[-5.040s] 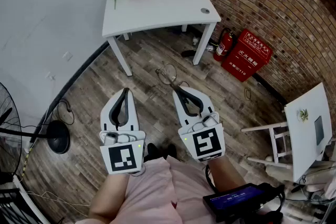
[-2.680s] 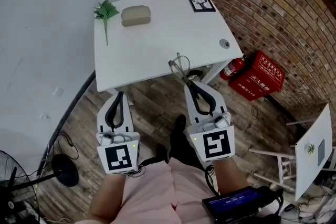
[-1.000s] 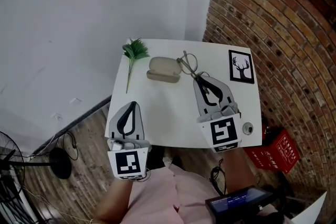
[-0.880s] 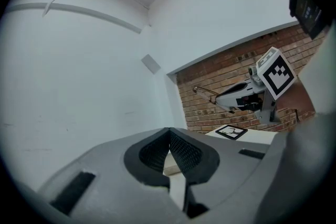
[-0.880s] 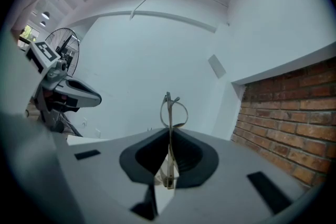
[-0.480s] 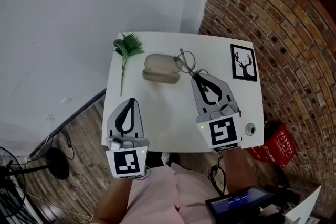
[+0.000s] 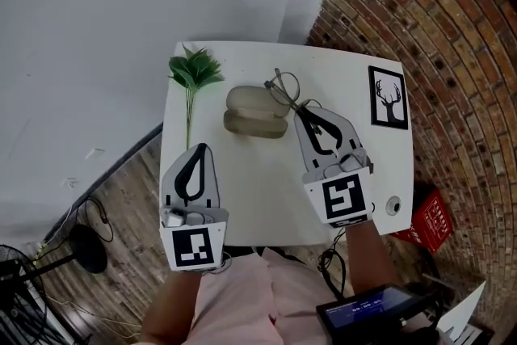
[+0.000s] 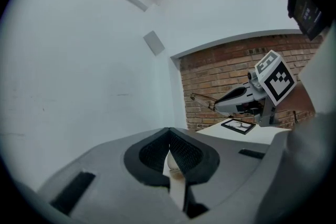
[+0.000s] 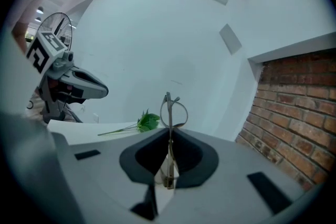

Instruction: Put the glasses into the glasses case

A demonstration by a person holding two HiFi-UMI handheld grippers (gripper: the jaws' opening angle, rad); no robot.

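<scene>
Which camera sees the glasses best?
The right gripper view: the glasses stand close up, pinched in the right gripper. The head view shows them small, by the case. The left gripper view catches only a thin far sliver.

The surface [image 7: 242,174] is showing plain white, the glasses case [image 7: 257,113] beige, the sprig [image 7: 194,73] green. The glasses [image 7: 281,86] are showing thin dark rims. The left hand-held gripper [image 7: 198,149] and right hand-held gripper [image 7: 300,107] are showing grey bodies, black pads and black-and-white square markers. The brick wall [image 7: 452,52] is showing reddish brown.
</scene>
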